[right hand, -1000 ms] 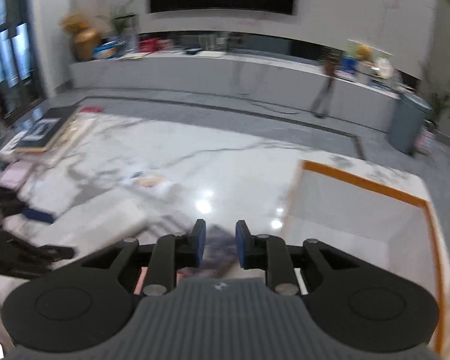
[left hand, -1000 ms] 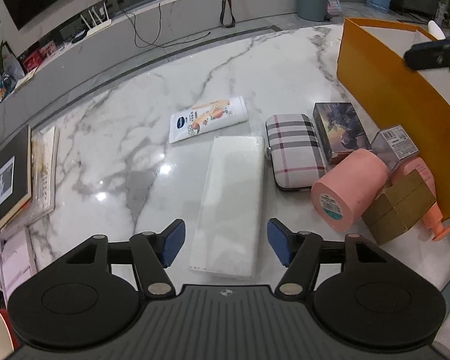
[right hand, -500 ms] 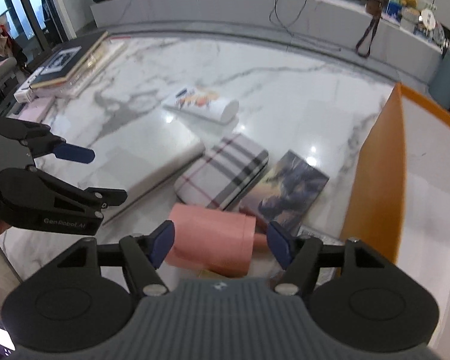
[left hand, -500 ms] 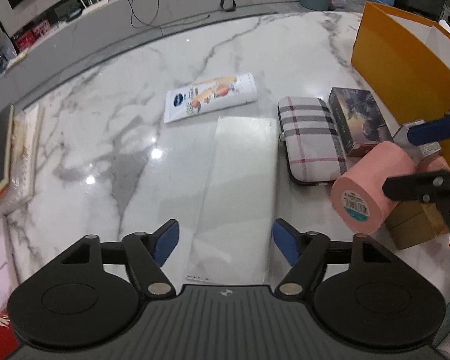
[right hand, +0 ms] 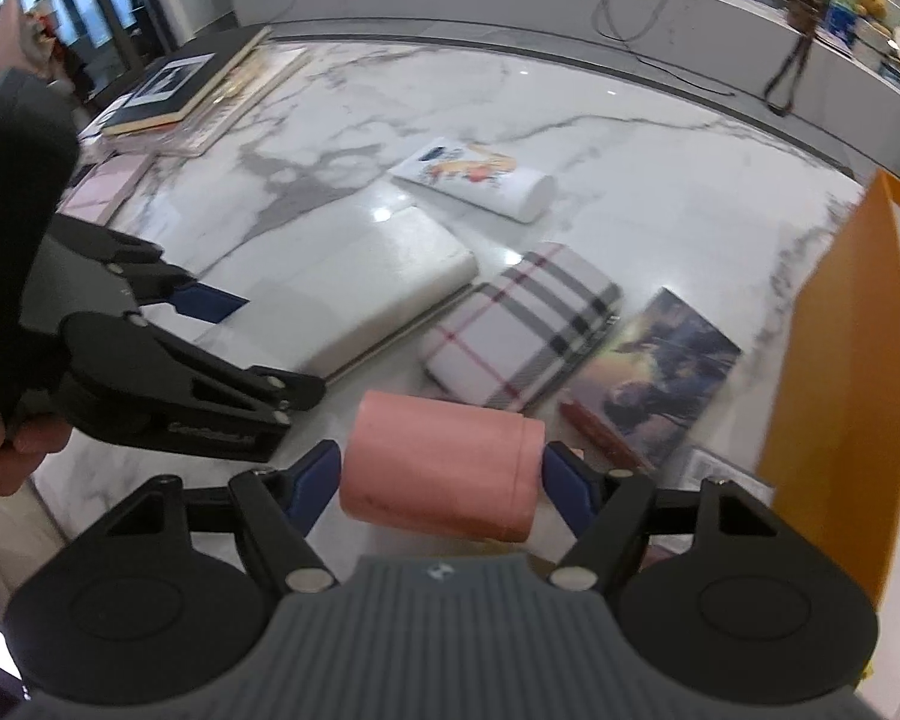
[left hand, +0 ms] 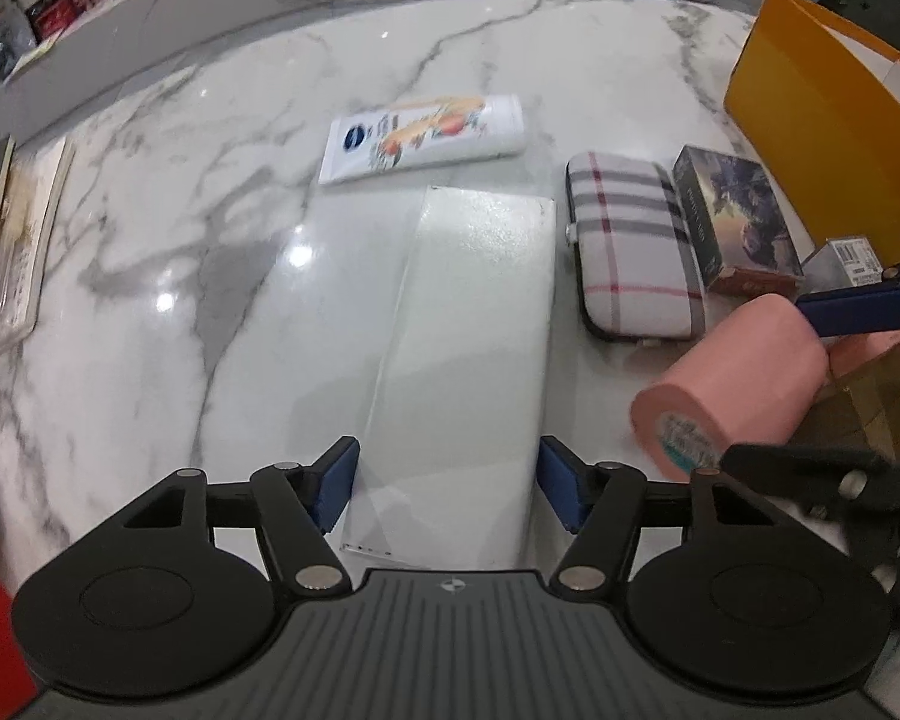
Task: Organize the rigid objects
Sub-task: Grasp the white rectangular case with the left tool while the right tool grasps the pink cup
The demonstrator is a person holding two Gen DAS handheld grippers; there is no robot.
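**Both grippers lowered over their targets, jaws straddling**

A second ago the right gripper (right hand: 438,483) was nearly closed and aimed at the far room; since then its jaws have been opening and it has dropped over the pink roll (right hand: 444,471). The left gripper (left hand: 447,492) has sunk closer to the long white box (left hand: 468,348), and its jaws have just been closing in.

The pink roll lies on its side between the right gripper's blue pads, one at each end; whether they press on it cannot be told. The white box's near end sits between the left gripper's spread pads, with slight gaps on both sides.

Beyond lie the plaid case (right hand: 522,324), a picture-printed box (right hand: 660,360), a lotion tube (right hand: 480,180) and the orange bin (right hand: 834,360), all on the marble table (right hand: 630,150). The brown box (left hand: 864,408) behind the roll is partly hidden by the right gripper. Motion blur softens the labels.
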